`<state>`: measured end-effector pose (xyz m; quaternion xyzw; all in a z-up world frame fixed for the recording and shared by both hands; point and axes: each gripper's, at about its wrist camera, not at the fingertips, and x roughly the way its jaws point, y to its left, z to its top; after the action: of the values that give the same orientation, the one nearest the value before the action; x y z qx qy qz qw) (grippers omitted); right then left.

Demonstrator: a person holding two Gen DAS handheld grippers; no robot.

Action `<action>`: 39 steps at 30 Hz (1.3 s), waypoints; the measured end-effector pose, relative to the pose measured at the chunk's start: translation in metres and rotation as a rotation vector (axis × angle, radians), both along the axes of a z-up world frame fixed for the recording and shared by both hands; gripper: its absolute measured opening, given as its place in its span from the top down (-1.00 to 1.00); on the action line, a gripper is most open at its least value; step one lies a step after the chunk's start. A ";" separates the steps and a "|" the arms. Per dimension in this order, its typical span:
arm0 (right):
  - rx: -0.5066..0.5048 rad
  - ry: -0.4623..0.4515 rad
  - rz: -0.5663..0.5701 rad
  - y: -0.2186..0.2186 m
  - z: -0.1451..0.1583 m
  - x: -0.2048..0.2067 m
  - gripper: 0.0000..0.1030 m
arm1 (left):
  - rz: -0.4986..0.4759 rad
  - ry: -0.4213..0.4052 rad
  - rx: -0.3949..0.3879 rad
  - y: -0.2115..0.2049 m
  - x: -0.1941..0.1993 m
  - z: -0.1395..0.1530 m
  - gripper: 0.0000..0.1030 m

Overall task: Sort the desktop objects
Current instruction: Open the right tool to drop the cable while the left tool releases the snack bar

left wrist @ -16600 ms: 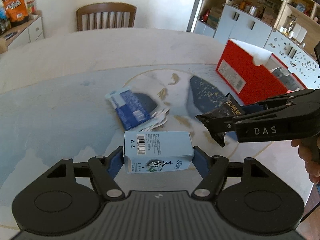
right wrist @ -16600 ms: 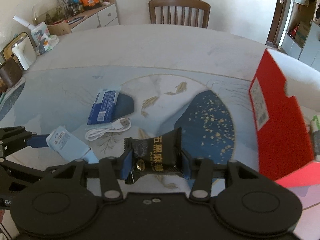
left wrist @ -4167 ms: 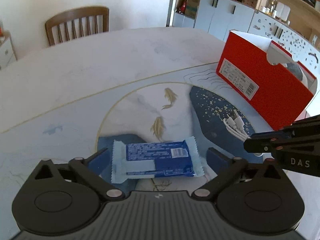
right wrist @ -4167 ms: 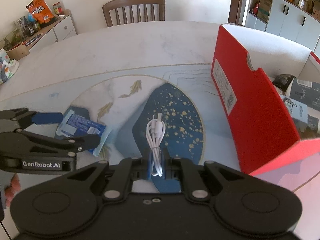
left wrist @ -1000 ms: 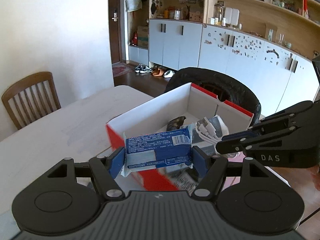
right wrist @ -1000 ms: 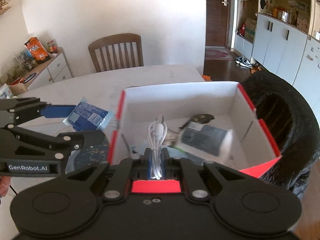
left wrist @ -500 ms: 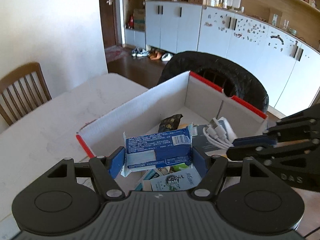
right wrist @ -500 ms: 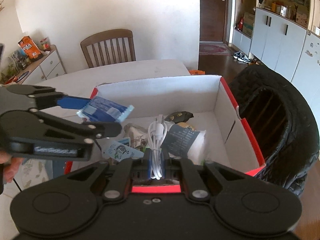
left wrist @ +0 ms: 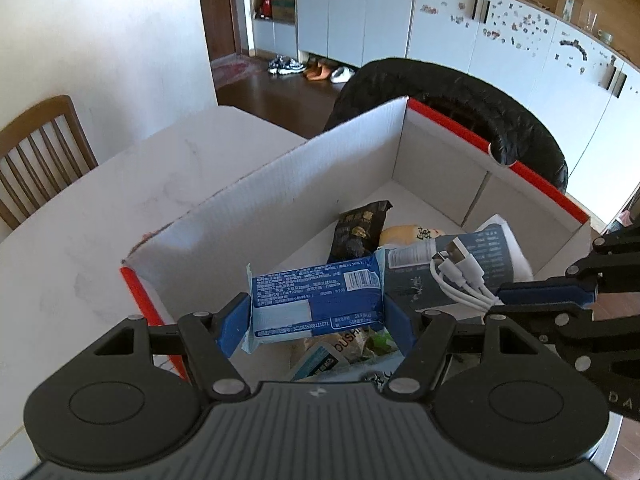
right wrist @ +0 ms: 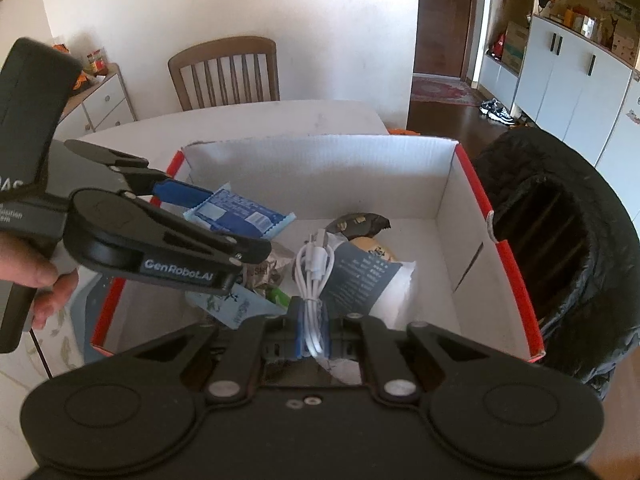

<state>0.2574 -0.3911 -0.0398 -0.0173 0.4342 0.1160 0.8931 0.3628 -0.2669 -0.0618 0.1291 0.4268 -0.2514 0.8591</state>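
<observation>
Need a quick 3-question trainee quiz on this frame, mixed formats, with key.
1. True or false: the left claw holds a blue snack packet above the open box.
2. Which item is the right claw holding? A) a black snack bag B) a coiled white cable C) a milk carton
3. Fill in: the outside of the box is coloured ____.

Key:
1. True. The packet is pinched between the blue pads, over the box's contents.
2. B. The white cable is clamped in the right claw; the black snack bag already lies inside the box.
3. Red.
</observation>
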 end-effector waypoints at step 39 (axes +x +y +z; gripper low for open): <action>-0.011 0.039 0.061 -0.012 -0.013 -0.001 0.37 | -0.021 0.059 0.101 -0.007 -0.002 -0.005 -0.69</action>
<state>0.2560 -0.4027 -0.0529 -0.0331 0.4516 0.1411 0.8804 0.3608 -0.2738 -0.0664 0.1694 0.4628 -0.2422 0.8358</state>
